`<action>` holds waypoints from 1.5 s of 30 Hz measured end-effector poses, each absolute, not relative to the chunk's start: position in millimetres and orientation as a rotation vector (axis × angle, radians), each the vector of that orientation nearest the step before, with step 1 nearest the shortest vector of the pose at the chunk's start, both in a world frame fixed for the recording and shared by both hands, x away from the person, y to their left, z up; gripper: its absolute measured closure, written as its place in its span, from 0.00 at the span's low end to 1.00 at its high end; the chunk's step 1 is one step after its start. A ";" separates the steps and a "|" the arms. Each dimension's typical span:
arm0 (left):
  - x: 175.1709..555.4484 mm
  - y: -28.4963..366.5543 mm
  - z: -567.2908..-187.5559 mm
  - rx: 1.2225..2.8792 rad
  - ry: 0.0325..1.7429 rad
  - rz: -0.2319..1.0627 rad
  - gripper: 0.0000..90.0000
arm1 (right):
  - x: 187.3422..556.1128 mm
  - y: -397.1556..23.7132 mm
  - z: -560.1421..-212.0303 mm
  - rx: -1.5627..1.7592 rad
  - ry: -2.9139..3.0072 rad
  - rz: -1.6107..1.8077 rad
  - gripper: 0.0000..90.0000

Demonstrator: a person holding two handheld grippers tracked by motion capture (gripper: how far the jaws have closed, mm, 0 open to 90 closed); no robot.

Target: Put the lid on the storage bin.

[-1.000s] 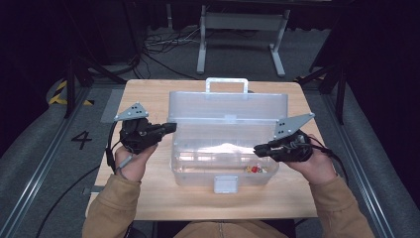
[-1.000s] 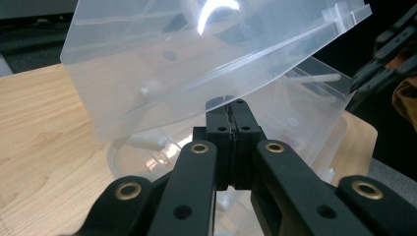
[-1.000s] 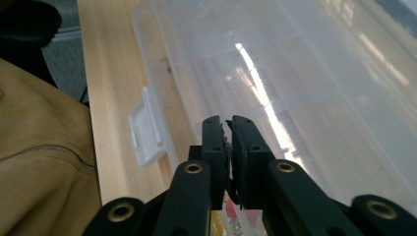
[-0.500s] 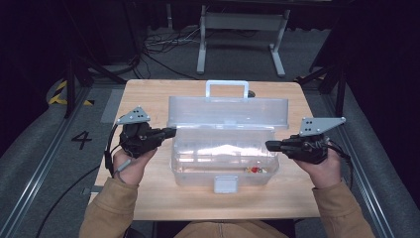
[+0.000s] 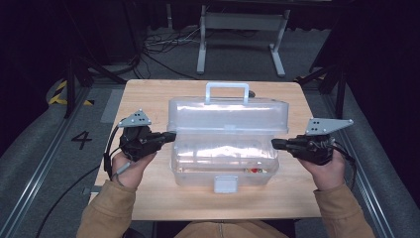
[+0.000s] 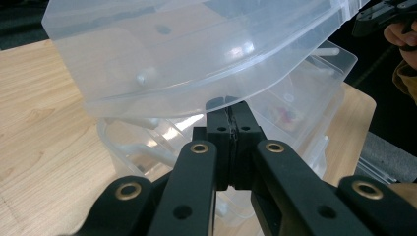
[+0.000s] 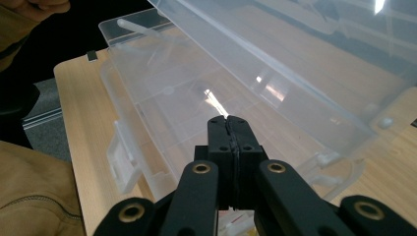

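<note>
High view: the right gripper, jaws pressed together, has drawn back rightward to the clear box's right end, mirroring the pressed-together left gripper under the half-raised lid, probably ready to lift it.

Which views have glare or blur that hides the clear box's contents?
High view: bright glare on the clear plastic box washes out its tray, though the picture is sharp. Left gripper view: the raised lid looks milky and hazy. Right gripper view: small glints, interior readable.

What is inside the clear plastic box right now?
The clear plastic box holds an inner tray with dividers and a small red and yellow item near its front right. The raised lid and glare blur anything else.
</note>
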State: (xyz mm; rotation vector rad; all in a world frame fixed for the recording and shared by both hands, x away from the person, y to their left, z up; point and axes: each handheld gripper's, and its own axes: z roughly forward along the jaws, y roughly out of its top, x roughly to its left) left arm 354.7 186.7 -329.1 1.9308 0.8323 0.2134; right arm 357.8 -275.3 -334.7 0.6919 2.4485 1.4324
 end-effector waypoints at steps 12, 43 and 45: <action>353.2 186.7 -330.3 1.978 0.832 0.196 0.99 | 362.3 -281.0 -336.2 0.764 2.456 1.435 0.99; 354.5 189.6 -334.8 2.039 0.869 0.140 0.98 | 368.8 -283.6 -334.6 0.991 2.529 1.249 0.99; 354.6 189.7 -334.9 2.052 0.871 0.135 0.98 | 369.1 -284.6 -334.4 1.006 2.530 1.242 0.99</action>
